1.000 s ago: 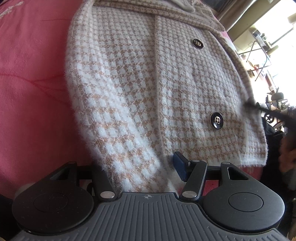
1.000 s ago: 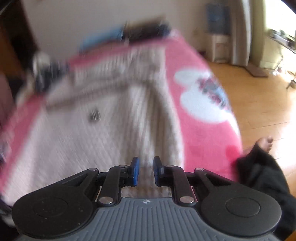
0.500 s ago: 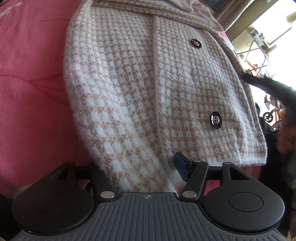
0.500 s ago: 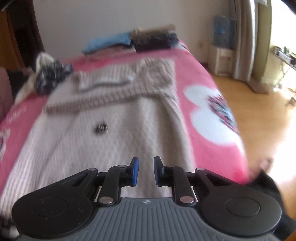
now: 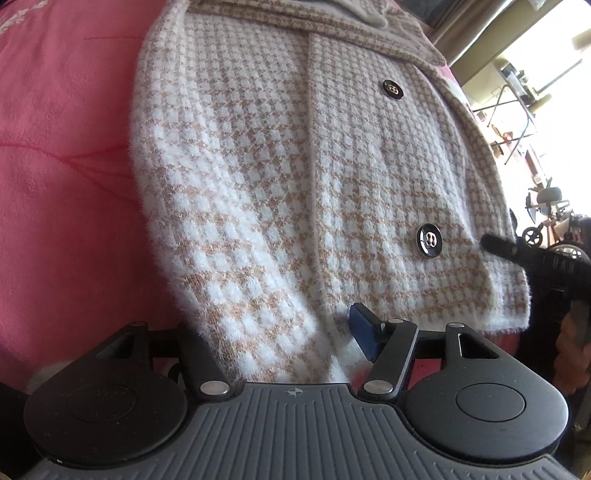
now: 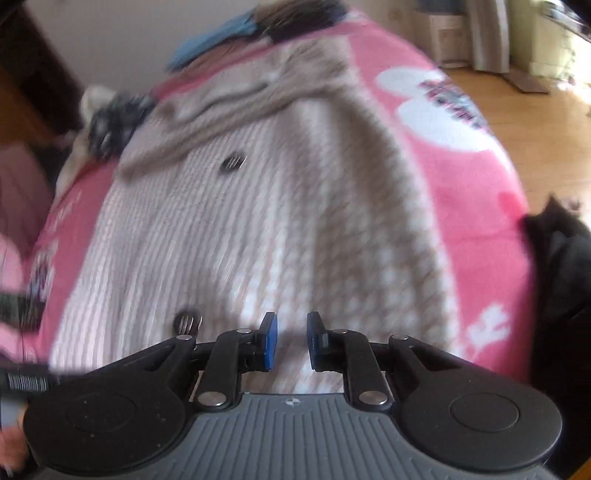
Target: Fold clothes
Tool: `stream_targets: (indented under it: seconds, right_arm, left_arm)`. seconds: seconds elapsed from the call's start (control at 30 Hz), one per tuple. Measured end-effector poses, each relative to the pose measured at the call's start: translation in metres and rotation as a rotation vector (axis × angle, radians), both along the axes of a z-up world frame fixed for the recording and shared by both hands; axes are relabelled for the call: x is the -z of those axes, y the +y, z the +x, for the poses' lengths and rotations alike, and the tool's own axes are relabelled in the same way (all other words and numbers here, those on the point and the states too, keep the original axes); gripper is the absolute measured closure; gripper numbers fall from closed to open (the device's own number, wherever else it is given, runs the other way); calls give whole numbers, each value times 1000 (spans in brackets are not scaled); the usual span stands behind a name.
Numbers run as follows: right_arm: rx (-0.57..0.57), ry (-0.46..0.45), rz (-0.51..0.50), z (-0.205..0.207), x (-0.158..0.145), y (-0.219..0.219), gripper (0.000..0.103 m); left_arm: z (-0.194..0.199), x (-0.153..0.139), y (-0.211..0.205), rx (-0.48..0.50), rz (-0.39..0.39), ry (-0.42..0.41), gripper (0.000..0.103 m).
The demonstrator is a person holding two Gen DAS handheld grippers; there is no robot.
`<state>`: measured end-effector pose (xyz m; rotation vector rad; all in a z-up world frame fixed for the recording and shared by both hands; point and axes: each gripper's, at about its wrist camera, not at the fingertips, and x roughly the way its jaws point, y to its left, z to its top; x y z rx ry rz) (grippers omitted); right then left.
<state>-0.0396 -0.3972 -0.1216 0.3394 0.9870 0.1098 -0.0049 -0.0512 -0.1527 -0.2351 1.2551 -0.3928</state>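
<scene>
A fluffy beige-and-white houndstooth cardigan (image 5: 258, 166) with black buttons (image 5: 429, 240) lies flat on a pink blanket (image 5: 66, 184). My left gripper (image 5: 273, 332) is at its near hem. A bunch of the hem sits between the wide-set fingers and hides the left one, while the blue right pad (image 5: 364, 334) shows bare, so it is open. The right gripper's dark fingers (image 5: 496, 246) reach onto the cardigan's right edge beside the lower button. In the blurred right wrist view my right gripper (image 6: 291, 338) hovers over the cardigan (image 6: 258, 221) with a narrow gap and nothing in it.
Folded clothes (image 6: 258, 26) are stacked at the bed's far end, and a dark-and-white garment (image 6: 114, 118) lies at the far left. Wooden floor (image 6: 546, 129) runs along the right of the bed. A dark cloth (image 6: 561, 277) hangs at the right edge.
The right gripper has rolled and come in closer over the cardigan's near end; in the left wrist view its dark tip has dropped towards the lower button. The left gripper has stayed put.
</scene>
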Motion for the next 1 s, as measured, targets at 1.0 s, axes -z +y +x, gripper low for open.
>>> stream_targets:
  seconds: [1.0]
  right_arm:
    - [174,247,198,-15,18,-91,60]
  left_arm:
    - [-16,-6,-20,62,168,-133,39]
